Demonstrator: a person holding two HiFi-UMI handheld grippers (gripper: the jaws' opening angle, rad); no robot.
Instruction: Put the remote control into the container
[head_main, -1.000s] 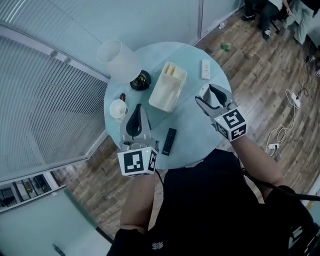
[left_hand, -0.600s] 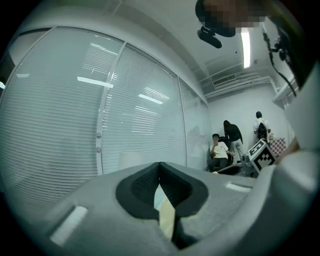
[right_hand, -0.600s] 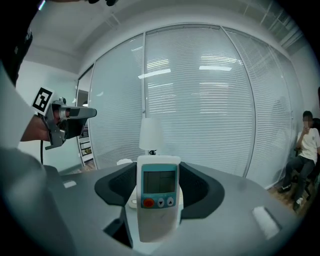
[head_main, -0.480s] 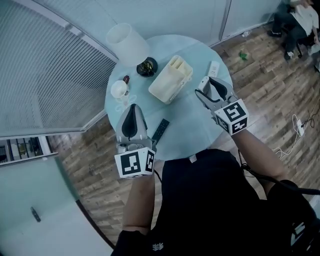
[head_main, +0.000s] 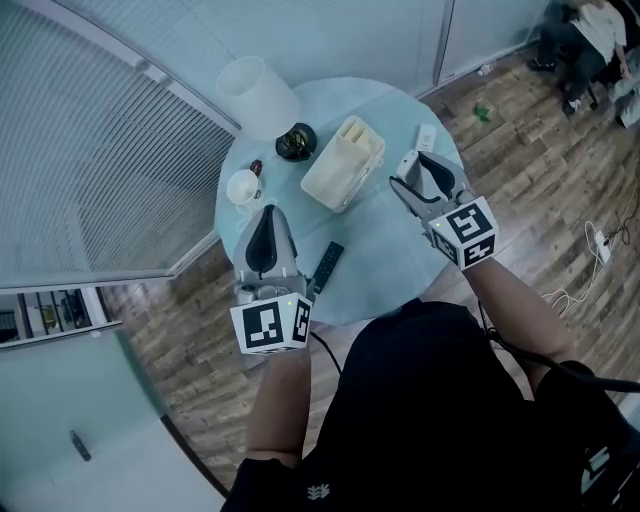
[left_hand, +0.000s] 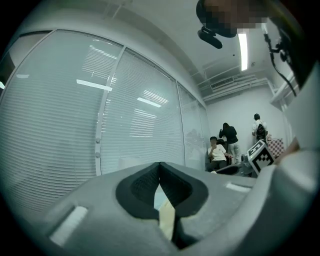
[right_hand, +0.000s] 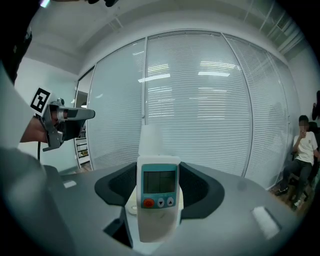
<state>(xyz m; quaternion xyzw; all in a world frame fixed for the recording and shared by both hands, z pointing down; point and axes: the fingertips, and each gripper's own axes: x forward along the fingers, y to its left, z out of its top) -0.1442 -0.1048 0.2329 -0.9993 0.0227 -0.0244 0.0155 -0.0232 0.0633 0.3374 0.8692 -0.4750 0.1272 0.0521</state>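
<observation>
My right gripper (head_main: 414, 168) hovers over the right side of the round table (head_main: 385, 245), shut on a white remote control (right_hand: 158, 197) with a small screen and a red button. The remote stands upright between the jaws. The cream container (head_main: 343, 162) is just left of that gripper, open at the top. A black remote (head_main: 328, 265) lies near the table's front edge. My left gripper (head_main: 267, 212) is beside it on the left, shut and empty (left_hand: 160, 167). A second white remote (head_main: 427, 137) lies at the far right edge.
A white lampshade (head_main: 258, 95), a black round dish (head_main: 296, 142) and a white cup (head_main: 243, 187) stand on the table's left and back. Glass walls with blinds (head_main: 100, 150) run along the left. People (left_hand: 220, 152) are at the far end of the room.
The left gripper has moved a little forward and up beside the black remote. The right gripper keeps its place with the white remote in it. The head view has shifted.
</observation>
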